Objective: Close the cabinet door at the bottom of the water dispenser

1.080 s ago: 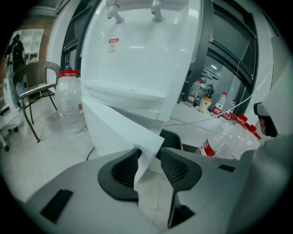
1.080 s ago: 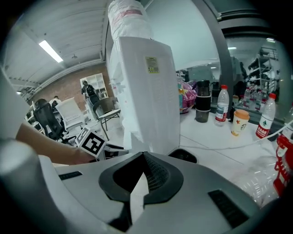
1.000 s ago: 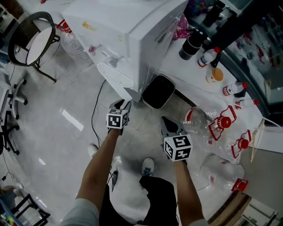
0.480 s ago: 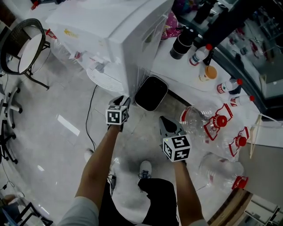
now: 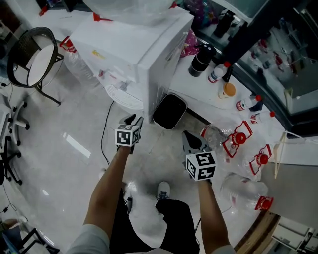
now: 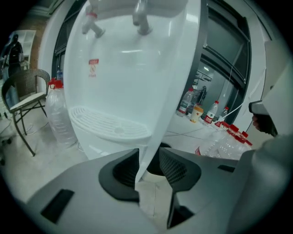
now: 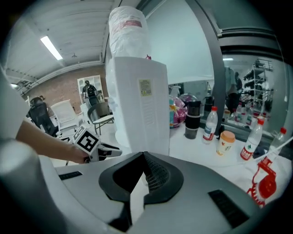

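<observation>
The white water dispenser (image 5: 144,49) stands at the top middle with a bottle on its top. Its taps (image 6: 139,13) and drip tray (image 6: 107,125) face my left gripper. The bottom cabinet front is hidden under the tray in the head view and behind the gripper body in the left gripper view. My left gripper (image 5: 133,119) (image 6: 149,157) is open and empty, its jaws framing the dispenser's front corner from a short way off. My right gripper (image 5: 188,137) (image 7: 143,157) is shut on nothing and faces the dispenser's side panel (image 7: 144,109).
A black bin (image 5: 169,111) stands by the dispenser's base. Small bottles (image 5: 217,73) and a black flask (image 5: 200,59) sit on a white ledge at the right. Several big jugs with red caps (image 5: 238,141) lie on the floor. A chair (image 5: 31,54) stands at left, and a cable (image 5: 105,130) runs across the floor.
Both grippers have risen a little and stand slightly farther from the dispenser's base. The head view has shifted, so more of the dispenser's top shows.
</observation>
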Tool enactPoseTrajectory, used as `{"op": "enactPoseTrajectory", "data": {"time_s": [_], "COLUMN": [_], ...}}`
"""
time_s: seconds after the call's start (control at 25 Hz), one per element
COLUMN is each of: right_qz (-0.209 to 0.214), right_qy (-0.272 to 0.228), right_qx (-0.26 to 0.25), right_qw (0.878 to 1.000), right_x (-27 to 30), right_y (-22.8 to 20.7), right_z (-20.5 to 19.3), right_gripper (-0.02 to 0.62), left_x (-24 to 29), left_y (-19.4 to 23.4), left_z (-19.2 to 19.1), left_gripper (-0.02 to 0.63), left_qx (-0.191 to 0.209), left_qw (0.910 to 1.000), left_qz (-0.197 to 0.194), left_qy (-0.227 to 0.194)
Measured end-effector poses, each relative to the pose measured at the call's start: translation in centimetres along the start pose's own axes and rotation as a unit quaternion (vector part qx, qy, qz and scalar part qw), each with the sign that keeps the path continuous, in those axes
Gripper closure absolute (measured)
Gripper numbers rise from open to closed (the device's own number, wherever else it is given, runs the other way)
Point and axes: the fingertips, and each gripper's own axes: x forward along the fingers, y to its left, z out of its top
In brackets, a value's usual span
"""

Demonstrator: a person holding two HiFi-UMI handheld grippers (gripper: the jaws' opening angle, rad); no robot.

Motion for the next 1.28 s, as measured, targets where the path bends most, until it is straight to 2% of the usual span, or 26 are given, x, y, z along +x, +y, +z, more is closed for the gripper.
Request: {"op": "enactPoseTrajectory", "data": {"time_s": [0.16,0.36,0.6,0.76,0.96,1.28], "right_qz": [0.018,0.036,0.045,0.041,0.019,0.004], "right_qy": [-0.028,-0.043,-0.068,-0.104,-0.156,-0.214], "right_qx": [0.003,-0.043,-0.111,-0.135,-0.180,-0.217], "right_qw": [0.999,0.997,0.990,0.984,0.971,0.952], "right_x": [-2.5,-6.5,-11.9,-15.4,-19.5,-24.7], "right_y": [1.8,4.4,7.9,9.9,12.4,17.7], "right_z": [7.5,16.6,27.2,34.3,42.5,50.3], "right_gripper": [0.571,0.571,0.572,0.572,0.571,0.572], "left_x": [-7.8,-18.5,-31.1,-38.7,-47.1,-57.4], "left_y": [1.6,1.8,-0.1,-1.7,-3.3,-5.6], "left_z": [5.4,13.7,24.5,30.7,38.0,45.5], "left_gripper": [0.500,0.575,0.586,0.586,0.586,0.586], "left_qx": [0.015,0.050,0.088,0.120,0.166,0.246], "left_qw": [0.9996,0.9960,0.9863,0.9777,0.9604,0.9240], "left_qz": [0.016,0.032,0.045,0.042,0.047,0.067], "left_qy": [-0.019,-0.067,-0.133,-0.167,-0.219,-0.285]}}
